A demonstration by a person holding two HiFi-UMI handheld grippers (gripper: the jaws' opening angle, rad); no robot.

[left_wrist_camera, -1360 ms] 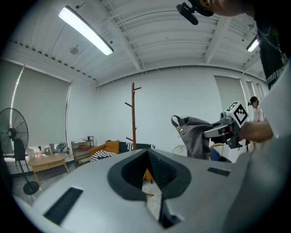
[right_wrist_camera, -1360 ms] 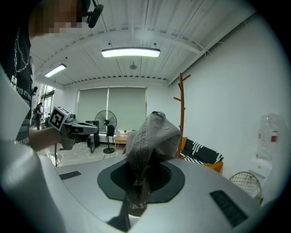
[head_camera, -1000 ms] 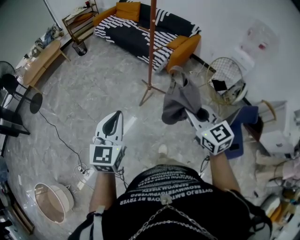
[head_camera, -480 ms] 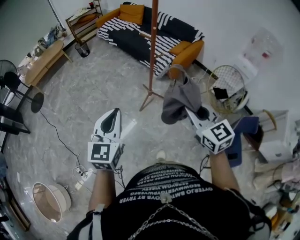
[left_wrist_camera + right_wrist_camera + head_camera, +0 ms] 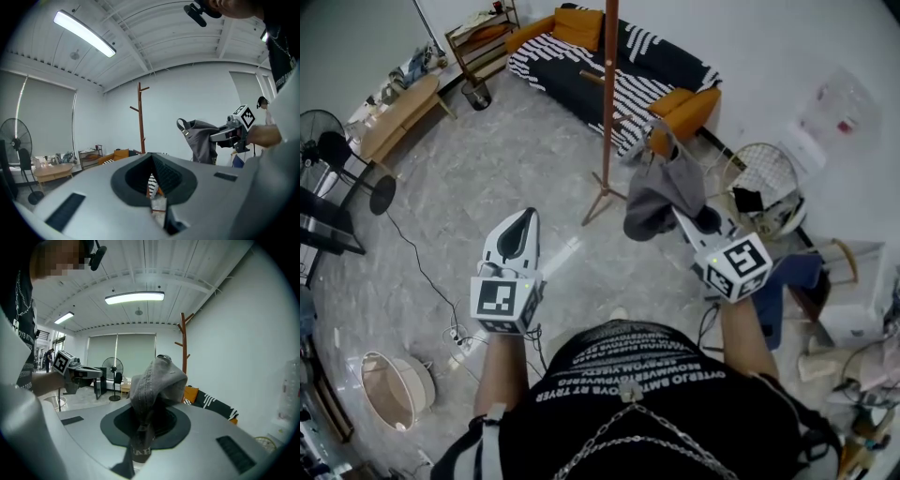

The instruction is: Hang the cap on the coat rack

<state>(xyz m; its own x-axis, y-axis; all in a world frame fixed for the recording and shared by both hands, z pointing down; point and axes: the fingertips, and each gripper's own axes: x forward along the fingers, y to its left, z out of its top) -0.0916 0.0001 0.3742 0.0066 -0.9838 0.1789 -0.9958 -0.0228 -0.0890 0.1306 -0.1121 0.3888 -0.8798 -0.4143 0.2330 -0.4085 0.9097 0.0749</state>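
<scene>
The right gripper (image 5: 682, 221) pinches a grey cap (image 5: 662, 191) near the wooden coat rack (image 5: 607, 103); the left gripper (image 5: 525, 217), pressed together, holds nothing.

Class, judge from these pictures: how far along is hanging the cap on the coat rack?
Done: the cap is picked up, pinched in the right gripper's jaws. In hand: it hangs in the air, short of the coat rack and not touching it. Left: hooking it over a peg. The left gripper holds nothing.
</scene>
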